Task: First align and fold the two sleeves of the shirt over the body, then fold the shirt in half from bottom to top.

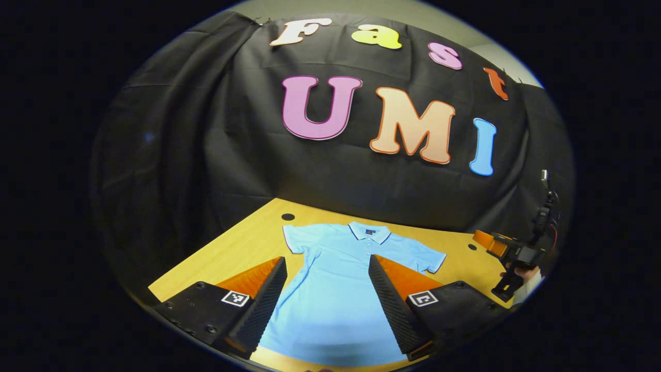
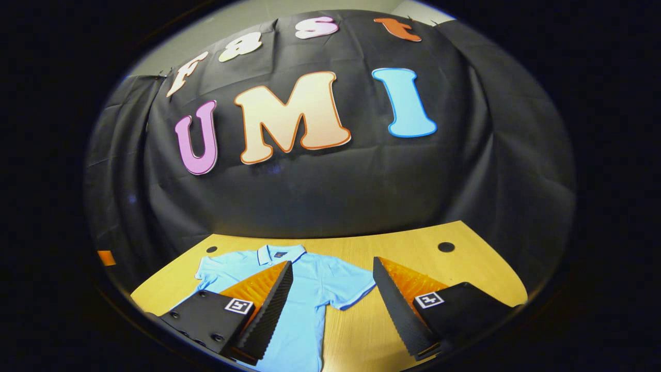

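A light blue polo shirt (image 1: 335, 279) lies flat on the wooden table (image 1: 242, 243), collar toward the booth's back wall, both short sleeves spread out. My left gripper (image 1: 328, 266) hovers open above the shirt's body, a finger on each side of it. In the left gripper view the right gripper (image 1: 508, 258) appears at the far right, held by a hand above the table's right side. In the right gripper view the same shirt (image 2: 310, 289) lies to the left, and my right gripper (image 2: 333, 268) stands open over its right sleeve (image 2: 353, 289) and the bare table (image 2: 413, 243).
Round dark holes mark the tabletop near its back corners (image 1: 287, 217) (image 2: 445, 247). The black cloth wall rises right behind the table's far edge. Bare wood lies to the right of the shirt (image 2: 361, 330).
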